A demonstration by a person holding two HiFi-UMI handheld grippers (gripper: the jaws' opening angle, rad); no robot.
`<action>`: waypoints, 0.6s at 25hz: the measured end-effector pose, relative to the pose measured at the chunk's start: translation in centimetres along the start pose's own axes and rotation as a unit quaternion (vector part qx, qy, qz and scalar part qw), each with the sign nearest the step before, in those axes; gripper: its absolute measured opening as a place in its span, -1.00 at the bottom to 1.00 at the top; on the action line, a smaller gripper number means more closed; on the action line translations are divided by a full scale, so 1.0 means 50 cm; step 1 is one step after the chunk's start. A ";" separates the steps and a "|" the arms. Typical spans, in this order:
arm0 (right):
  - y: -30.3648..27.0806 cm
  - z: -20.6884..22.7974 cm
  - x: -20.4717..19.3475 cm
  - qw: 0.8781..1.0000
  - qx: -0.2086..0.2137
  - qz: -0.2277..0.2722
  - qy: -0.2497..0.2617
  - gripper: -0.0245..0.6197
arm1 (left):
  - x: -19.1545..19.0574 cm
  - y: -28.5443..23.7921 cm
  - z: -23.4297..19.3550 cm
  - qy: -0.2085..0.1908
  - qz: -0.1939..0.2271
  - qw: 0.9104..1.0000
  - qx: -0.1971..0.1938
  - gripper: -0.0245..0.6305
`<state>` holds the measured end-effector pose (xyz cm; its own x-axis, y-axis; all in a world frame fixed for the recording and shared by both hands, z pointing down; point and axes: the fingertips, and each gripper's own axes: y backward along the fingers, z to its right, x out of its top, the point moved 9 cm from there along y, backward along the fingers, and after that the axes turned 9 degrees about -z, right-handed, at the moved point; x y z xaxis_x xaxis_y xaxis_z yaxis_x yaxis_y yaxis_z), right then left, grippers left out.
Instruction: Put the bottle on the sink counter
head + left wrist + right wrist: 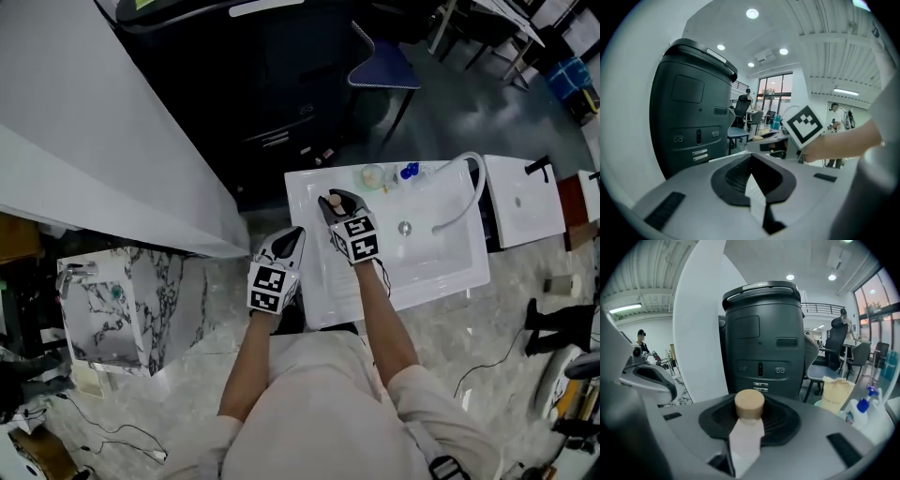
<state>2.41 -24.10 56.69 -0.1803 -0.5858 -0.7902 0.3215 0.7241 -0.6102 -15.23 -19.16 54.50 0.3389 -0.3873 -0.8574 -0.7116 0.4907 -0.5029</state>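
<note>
Head view, from the person's body outward: the left tongs (289, 242) hang just off the near left corner of the white surface (305, 202), their tips drawn together with nothing between them. Just beyond, the right tongs (336, 206) are clamped on a pale bottle (334, 200) with a tan, cork-like cap. The bottle stands upright in the grip, over the flat strip to the left of the sink (422, 248). Whether its base touches that strip cannot be told, but the grip has not been let go.

The task looks most of the way along. The bottle is above the place it belongs, and what seems left is to lower it, see it stand steady and release it.

Farther back, a cup (372, 175) and a blue-topped container (409, 171) sit near the tap hose (466, 187). A big black machine (281, 84) stands behind the sink.
</note>
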 end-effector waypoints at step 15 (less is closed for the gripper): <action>-0.109 0.020 -0.016 0.999 -0.038 -0.008 -0.014 -0.57 | 0.014 0.010 -0.015 -0.027 -0.006 0.999 -0.027 -0.91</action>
<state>1.75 -27.94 60.68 -0.1578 -0.6062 -0.7795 0.2475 0.7399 -0.6255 -15.80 -19.77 53.74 0.3801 -0.3489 -0.8566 -0.7384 0.4432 -0.5082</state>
